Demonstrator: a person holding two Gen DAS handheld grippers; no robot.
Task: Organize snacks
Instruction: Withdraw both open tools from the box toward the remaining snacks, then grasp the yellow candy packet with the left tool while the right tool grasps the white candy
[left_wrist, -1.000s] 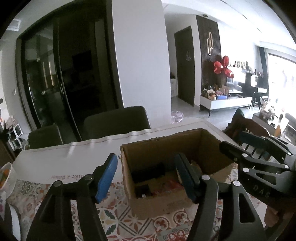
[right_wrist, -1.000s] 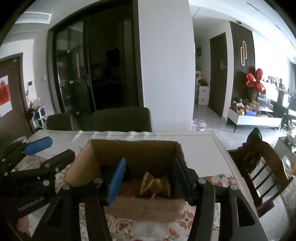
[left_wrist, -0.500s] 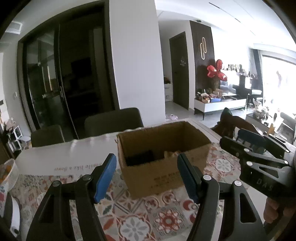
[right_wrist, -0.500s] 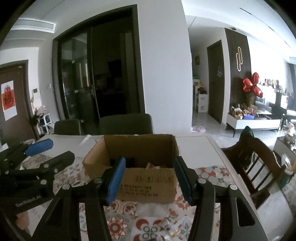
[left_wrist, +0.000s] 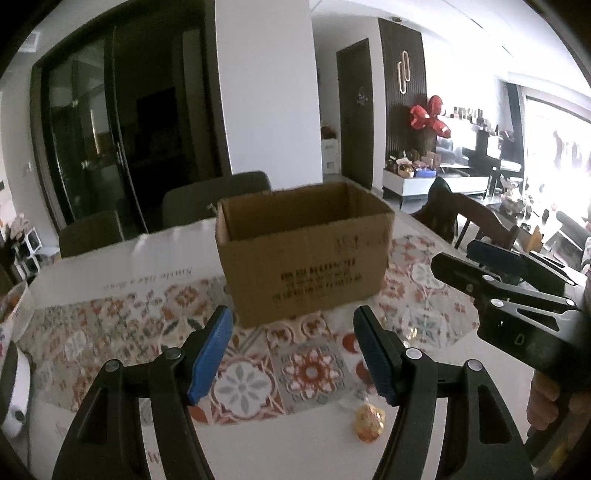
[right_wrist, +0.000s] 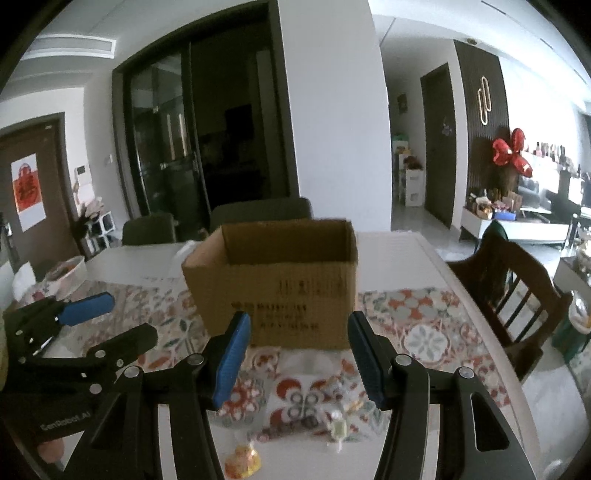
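Both grippers, left (left_wrist: 291, 350) and right (right_wrist: 297, 356), hover with jaws apart and empty, short of the box (left_wrist: 306, 254) on the patterned mat (left_wrist: 110, 325). A gold candy (left_wrist: 369, 426) lies on the table (left_wrist: 258, 454) near the left gripper; another candy (right_wrist: 242, 459) and a pale one (right_wrist: 338, 428) lie under the right gripper

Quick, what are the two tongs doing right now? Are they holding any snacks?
Left tongs: open, holding nothing.
Right tongs: open, holding nothing.
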